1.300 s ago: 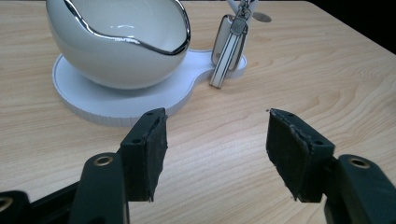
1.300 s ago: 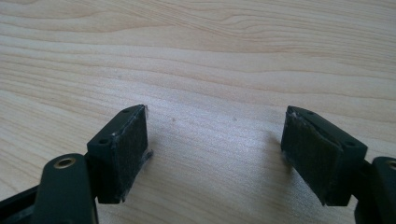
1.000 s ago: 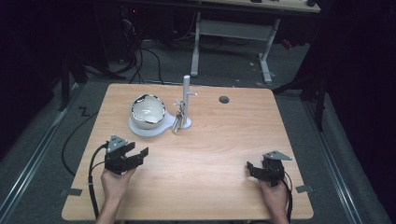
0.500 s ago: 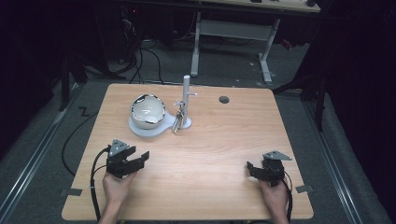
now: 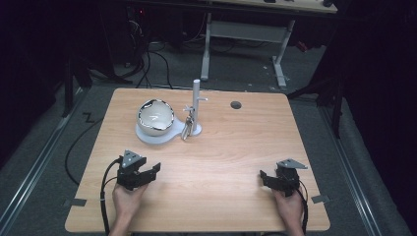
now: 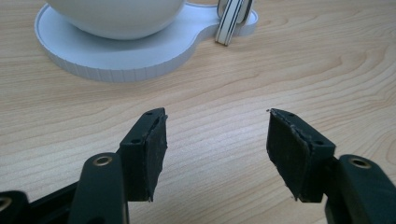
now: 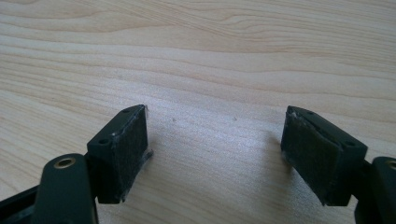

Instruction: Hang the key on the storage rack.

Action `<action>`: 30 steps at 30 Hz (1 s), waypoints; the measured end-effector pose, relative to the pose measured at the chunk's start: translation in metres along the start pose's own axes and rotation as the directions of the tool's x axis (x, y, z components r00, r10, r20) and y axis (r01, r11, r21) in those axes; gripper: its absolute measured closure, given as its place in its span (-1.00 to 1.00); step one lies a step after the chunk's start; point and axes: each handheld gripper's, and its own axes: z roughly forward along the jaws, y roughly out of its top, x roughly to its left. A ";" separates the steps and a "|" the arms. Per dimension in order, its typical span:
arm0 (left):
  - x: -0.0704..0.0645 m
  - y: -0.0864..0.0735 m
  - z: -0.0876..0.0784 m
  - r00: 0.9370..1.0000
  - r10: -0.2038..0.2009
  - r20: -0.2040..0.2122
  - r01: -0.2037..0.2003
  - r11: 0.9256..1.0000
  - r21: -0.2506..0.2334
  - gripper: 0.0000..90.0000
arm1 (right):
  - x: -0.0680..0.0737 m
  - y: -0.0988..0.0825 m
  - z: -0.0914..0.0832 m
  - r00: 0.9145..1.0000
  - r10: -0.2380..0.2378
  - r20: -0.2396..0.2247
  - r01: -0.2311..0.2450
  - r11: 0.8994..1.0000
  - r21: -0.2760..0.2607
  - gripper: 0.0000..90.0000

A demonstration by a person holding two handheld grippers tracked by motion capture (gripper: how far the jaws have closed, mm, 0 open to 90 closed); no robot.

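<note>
Bowl point(image 5: 156, 117): one, white with a dark glossy rim, seated on the round part of the base; inside pale, contents not discernible in the high view.
Base point(image 5: 147, 139): one, white, flat, ribbed edge, rounded lobe under the bowl and a smaller lobe under the post; placed on the far left half of the table.
Post point(image 5: 195, 101): one, white, upright, rising from the smaller lobe, with short side pegs.
Hanging item point(image 6: 232, 18): one, white with dark stripes, at the foot of the post, touching the base edge; identity unclear.
Table point(image 5: 236, 162): one, light wood grain, with one dark round hole point(image 5: 236, 104) near the far edge.
Left gripper point(image 5: 147, 173): one, held in the left hand point(image 5: 125, 201), low over the near left of the table, aimed toward the base, near it but apart; jaws parted, moderate gap, nothing but bare wood between the pads point(image 6: 153, 149).
Right gripper point(image 5: 268, 179): one, held in the right hand point(image 5: 289, 209), near right of the table, well apart from bowl and base; jaws parted wide, only tabletop between.
Grey plates: two, one atop each gripper.
Cables: two, one trailing from each gripper toward the near edge.
</note>
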 end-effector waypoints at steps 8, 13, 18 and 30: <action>-0.002 -0.006 0.010 0.999 0.022 -0.029 -0.022 0.999 0.025 -0.15 | 0.000 0.000 0.000 1.000 0.000 0.000 0.000 1.000 0.000 -0.49; -0.004 -0.010 0.016 0.998 0.038 -0.043 -0.036 0.999 0.036 -0.15 | 0.000 0.000 0.000 1.000 0.000 0.000 0.000 1.000 0.000 -0.49; -0.005 -0.014 0.022 0.997 0.053 -0.058 -0.050 0.997 0.053 -0.15 | 0.000 0.000 0.000 1.000 0.000 0.000 0.000 1.000 0.000 -0.49; -0.011 -0.023 0.036 0.986 0.123 -0.115 -0.111 0.988 0.105 -0.21 | 0.000 0.000 0.000 1.000 0.000 0.000 0.000 1.000 0.000 -0.49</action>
